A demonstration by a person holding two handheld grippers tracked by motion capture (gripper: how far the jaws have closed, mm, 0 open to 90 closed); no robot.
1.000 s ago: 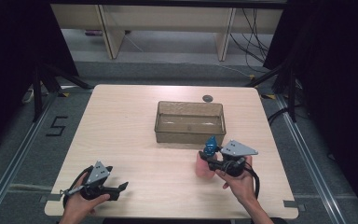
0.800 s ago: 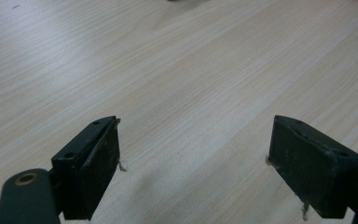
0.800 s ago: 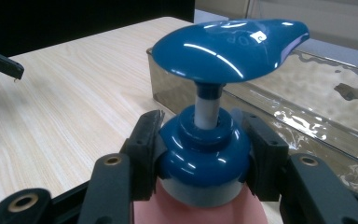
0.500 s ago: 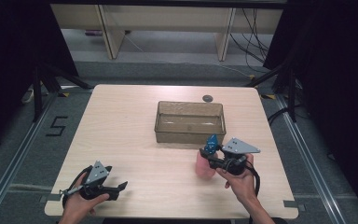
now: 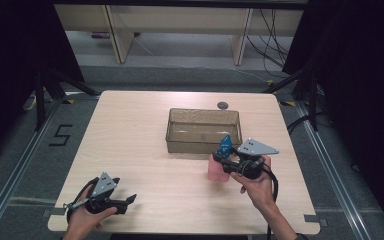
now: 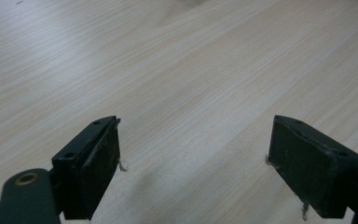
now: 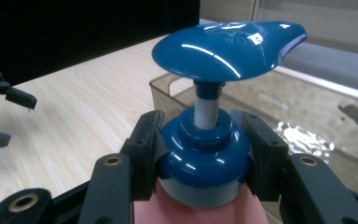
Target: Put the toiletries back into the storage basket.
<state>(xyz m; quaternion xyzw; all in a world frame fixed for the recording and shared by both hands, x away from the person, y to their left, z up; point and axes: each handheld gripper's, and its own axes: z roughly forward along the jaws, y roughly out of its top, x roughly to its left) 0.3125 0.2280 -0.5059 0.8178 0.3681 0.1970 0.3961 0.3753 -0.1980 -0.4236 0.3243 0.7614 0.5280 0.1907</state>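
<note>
Pump bottle [image 7: 205, 158] clamped at its collar by the right gripper [image 7: 200, 154].

Centre frame: blue collar with a white stem rising to a glossy blue pump head [image 7: 228, 44] across the upper middle; pink body at the bottom edge. Black jaws press the collar from left and right. Right half: clear brownish bin [image 7: 307, 112] just behind the bottle, with a crumpled shiny patch and a dark spot inside. Left half: pale wood-grain tabletop [image 7: 74, 116]. Far left edge: the other gripper [image 7: 0, 112], jaws parted, well apart from the bottle. Upper left: dark background.
</note>
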